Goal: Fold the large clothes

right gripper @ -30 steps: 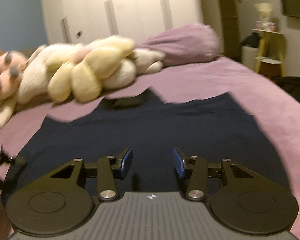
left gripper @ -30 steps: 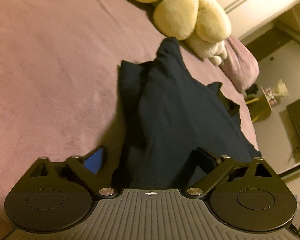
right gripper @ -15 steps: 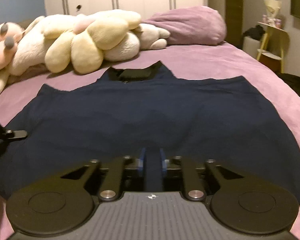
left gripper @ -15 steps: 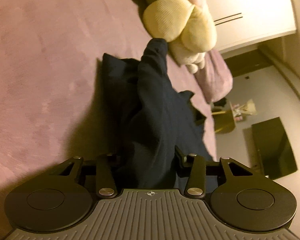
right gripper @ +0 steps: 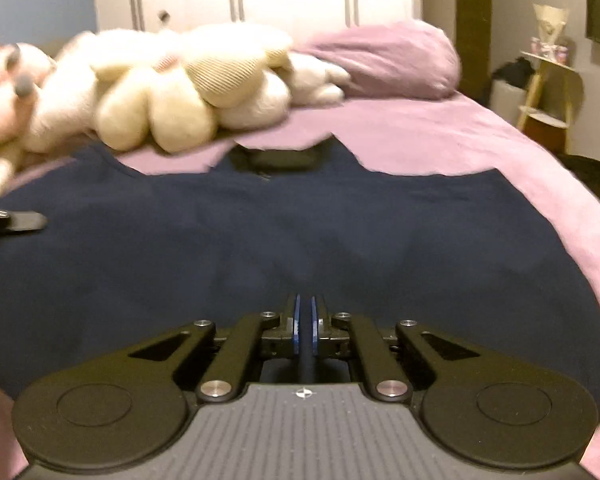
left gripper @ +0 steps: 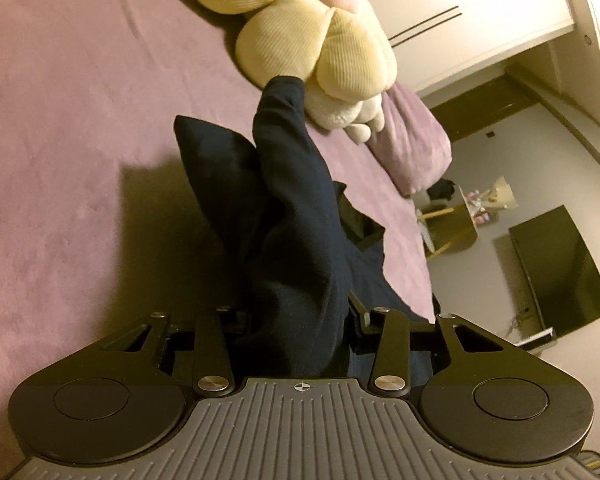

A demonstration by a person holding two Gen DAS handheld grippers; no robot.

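A dark navy garment lies spread on the purple bed, collar at the far side. My right gripper is shut on the garment's near hem, the cloth pinched between its blue pads. In the left wrist view the same garment rises in a bunched ridge from my left gripper, whose fingers are closed on a thick fold of it. The pads are hidden by the cloth. The left gripper's tip also shows at the left edge of the right wrist view.
Cream plush toys lie at the head of the bed, touching the garment's far sleeve. A purple pillow is behind them. White wardrobes, a small yellow side table and a dark screen stand past the bed's edge.
Both grippers closed from open onto the garment's edge. The left one has lifted its side, so the cloth now bunches into a raised ridge.
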